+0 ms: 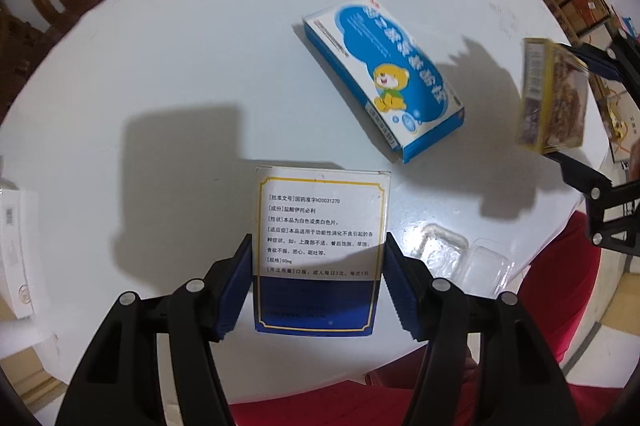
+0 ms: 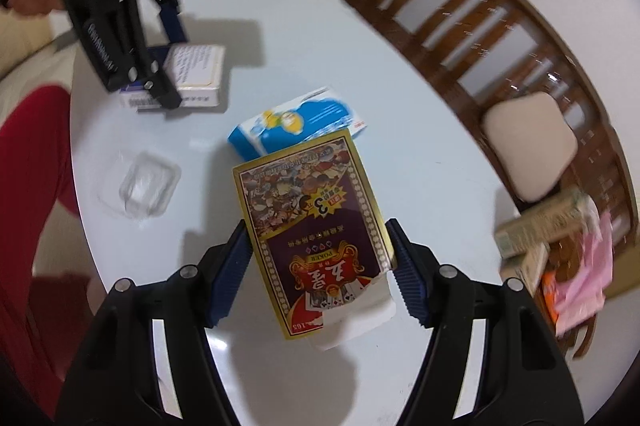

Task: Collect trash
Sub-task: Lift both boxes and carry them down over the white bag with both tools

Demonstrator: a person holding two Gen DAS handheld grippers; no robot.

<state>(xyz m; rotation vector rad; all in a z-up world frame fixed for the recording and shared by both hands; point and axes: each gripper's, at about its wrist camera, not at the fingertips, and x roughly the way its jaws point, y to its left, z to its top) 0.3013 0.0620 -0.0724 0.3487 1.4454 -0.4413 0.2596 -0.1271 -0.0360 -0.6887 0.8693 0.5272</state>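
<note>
My left gripper (image 1: pixel 318 246) is shut on a white-and-blue medicine box (image 1: pixel 320 222), its pads pressing both long sides, just above the round white table (image 1: pixel 180 66). The right wrist view shows that same left gripper (image 2: pixel 172 66) and medicine box (image 2: pixel 200 66) at the upper left. My right gripper (image 2: pixel 316 232) is shut on a gold-edged poker card box (image 2: pixel 308 194), held off the table. In the left wrist view, the card box (image 1: pixel 554 94) and right gripper (image 1: pixel 564 102) appear at the right edge. A blue cartoon box (image 1: pixel 384 78) lies flat between them.
A clear plastic blister tray (image 2: pixel 144 186) lies near the table's edge by a person's red clothing (image 1: pixel 560 306). Another white box (image 1: pixel 12 246) sits at the left. Wooden chairs (image 2: pixel 460 6) ring the table. Cardboard boxes (image 2: pixel 540 226) and bags stand beyond it.
</note>
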